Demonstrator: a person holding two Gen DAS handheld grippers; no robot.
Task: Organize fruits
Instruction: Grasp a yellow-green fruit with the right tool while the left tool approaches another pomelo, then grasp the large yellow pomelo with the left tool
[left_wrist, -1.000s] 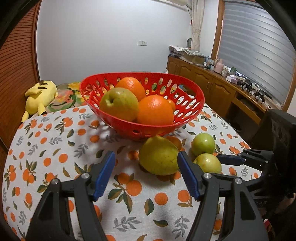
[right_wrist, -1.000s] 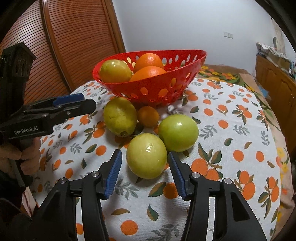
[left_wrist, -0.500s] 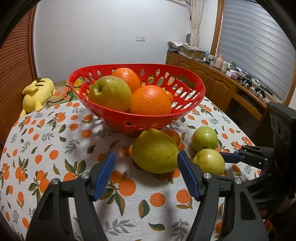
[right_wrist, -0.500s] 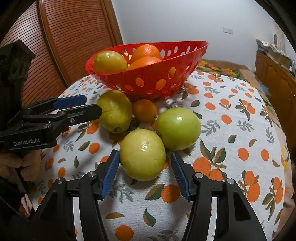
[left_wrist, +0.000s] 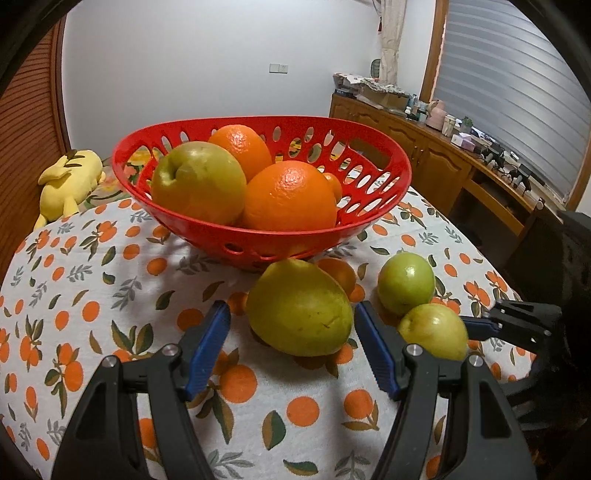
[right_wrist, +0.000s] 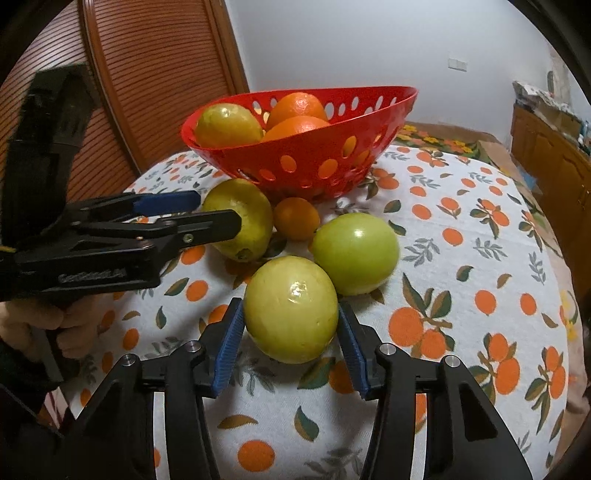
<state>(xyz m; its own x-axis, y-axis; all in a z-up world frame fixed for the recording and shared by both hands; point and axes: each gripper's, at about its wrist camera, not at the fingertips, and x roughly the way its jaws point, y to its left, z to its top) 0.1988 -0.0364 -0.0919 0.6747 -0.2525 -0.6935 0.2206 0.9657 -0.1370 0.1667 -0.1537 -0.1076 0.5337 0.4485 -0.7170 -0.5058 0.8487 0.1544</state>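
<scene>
From your left wrist camera, your left gripper (left_wrist: 291, 345) has its jaws spread wide, one on each side of the large yellow-green pear (left_wrist: 300, 308), which lies on the tablecloth (left_wrist: 85, 280) and touches neither pad. A clear gap shows on the left side; the right pad sits closer to the fruit. Directly behind the pear stands the red basket (left_wrist: 369, 206), its front wall just beyond the fruit, holding a yellow-green apple (left_wrist: 199, 182) and two oranges (left_wrist: 290, 201). A small orange (left_wrist: 338, 271) sits tucked between pear and basket. To your right, the green apple (left_wrist: 406, 282) and the pale apple (left_wrist: 434, 338) crowd that side, and the right gripper's fingers (left_wrist: 517, 323) reach in past them. Open cloth lies to your left, up to the round table edge, with a yellow plush toy (left_wrist: 68, 182) beyond it.

From your right wrist camera, your right gripper (right_wrist: 290, 352) straddles the pale apple (right_wrist: 291, 308); the blue pads stand just beside its flanks, and you cannot tell here whether they already press on it. The green apple (right_wrist: 356, 253) touches it at the upper right. The left gripper (right_wrist: 207, 214) comes in from the left around the pear (right_wrist: 243, 218), with the small orange (right_wrist: 295, 218) and the basket (right_wrist: 306, 162) behind. Free cloth runs to the right, out to the table's edge.
</scene>
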